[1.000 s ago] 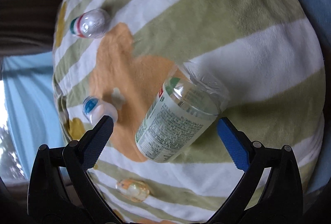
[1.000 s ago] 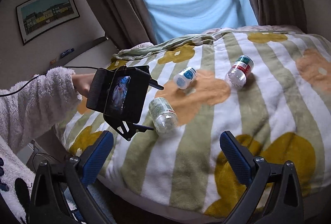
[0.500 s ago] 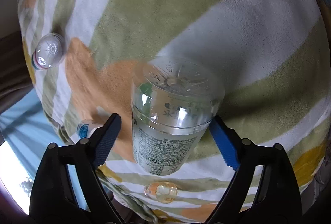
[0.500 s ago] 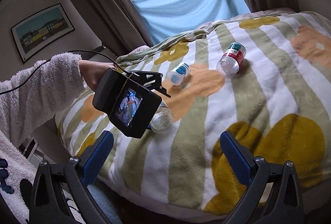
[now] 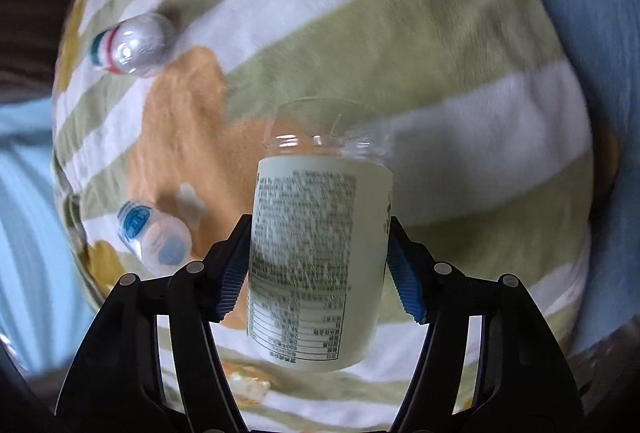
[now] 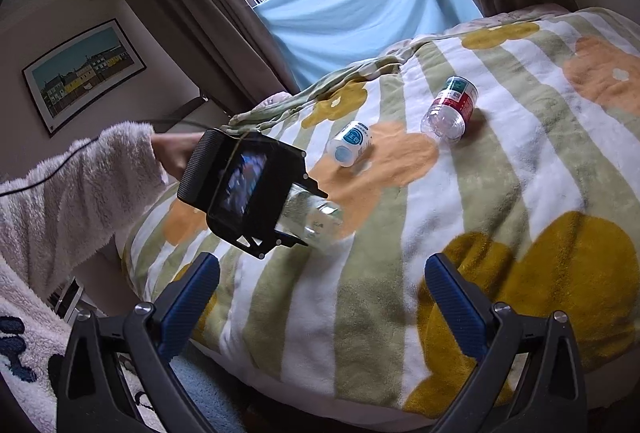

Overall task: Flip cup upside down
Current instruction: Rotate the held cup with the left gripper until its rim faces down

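Observation:
A clear plastic cup with a pale green printed label (image 5: 316, 265) is clamped between the blue pads of my left gripper (image 5: 318, 265), lifted off the striped blanket (image 5: 360, 45), its clear closed end pointing away from the camera. In the right wrist view the same cup (image 6: 312, 219) sticks out of the left gripper, tilted over the blanket's left part. My right gripper (image 6: 320, 293) is open and empty, above the bed's near edge.
Two more cups lie on their sides on the blanket: one with a blue label (image 6: 350, 143) and one with a red and green label (image 6: 452, 109). A small orange-tinted clear object (image 5: 244, 385) lies near the bed edge. A window with blue cloth (image 6: 360, 5) is behind the bed.
My left gripper has shut on the green-label cup and lifted and turned it. The view is motion-blurred. My right gripper has stayed open and shifted only slightly.

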`<act>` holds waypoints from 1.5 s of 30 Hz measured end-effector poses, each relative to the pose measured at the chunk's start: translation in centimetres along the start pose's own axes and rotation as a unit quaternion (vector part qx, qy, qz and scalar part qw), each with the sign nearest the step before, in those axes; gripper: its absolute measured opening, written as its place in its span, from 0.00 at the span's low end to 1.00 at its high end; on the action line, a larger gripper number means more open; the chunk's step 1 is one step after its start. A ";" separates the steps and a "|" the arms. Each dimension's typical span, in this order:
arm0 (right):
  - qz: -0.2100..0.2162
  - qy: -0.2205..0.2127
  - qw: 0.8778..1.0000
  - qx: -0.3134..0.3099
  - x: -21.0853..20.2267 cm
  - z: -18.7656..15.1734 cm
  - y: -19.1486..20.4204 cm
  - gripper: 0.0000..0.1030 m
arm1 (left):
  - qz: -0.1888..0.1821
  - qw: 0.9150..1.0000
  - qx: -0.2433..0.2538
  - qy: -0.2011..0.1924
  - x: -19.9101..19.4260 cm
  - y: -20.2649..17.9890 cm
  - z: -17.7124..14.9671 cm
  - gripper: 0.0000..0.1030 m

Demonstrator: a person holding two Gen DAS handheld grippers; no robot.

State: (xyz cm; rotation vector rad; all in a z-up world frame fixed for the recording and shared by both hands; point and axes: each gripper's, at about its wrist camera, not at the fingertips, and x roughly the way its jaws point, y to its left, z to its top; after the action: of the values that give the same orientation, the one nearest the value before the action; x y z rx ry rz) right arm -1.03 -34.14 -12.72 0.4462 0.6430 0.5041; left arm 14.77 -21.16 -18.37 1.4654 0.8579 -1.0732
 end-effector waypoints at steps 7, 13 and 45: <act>0.015 -0.007 1.000 0.009 0.1 0.1 -0.1 1.00 | -0.052 0.919 -0.312 -0.235 -3.4 3.0 -4.5 0.57; 0.022 -0.002 1.000 0.014 0.5 0.0 0.0 1.00 | -0.080 0.879 -0.392 -0.258 -0.6 1.1 -5.8 0.57; 0.021 -0.013 0.999 0.041 -0.9 -0.8 -2.0 1.00 | -0.213 0.939 -0.205 0.177 5.4 5.0 3.9 0.87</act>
State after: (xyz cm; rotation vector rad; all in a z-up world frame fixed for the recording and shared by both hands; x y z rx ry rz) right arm -1.59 -36.04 -13.97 0.5435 0.6315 0.5121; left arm 20.56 -26.06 -21.85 1.1552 1.6093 -0.8691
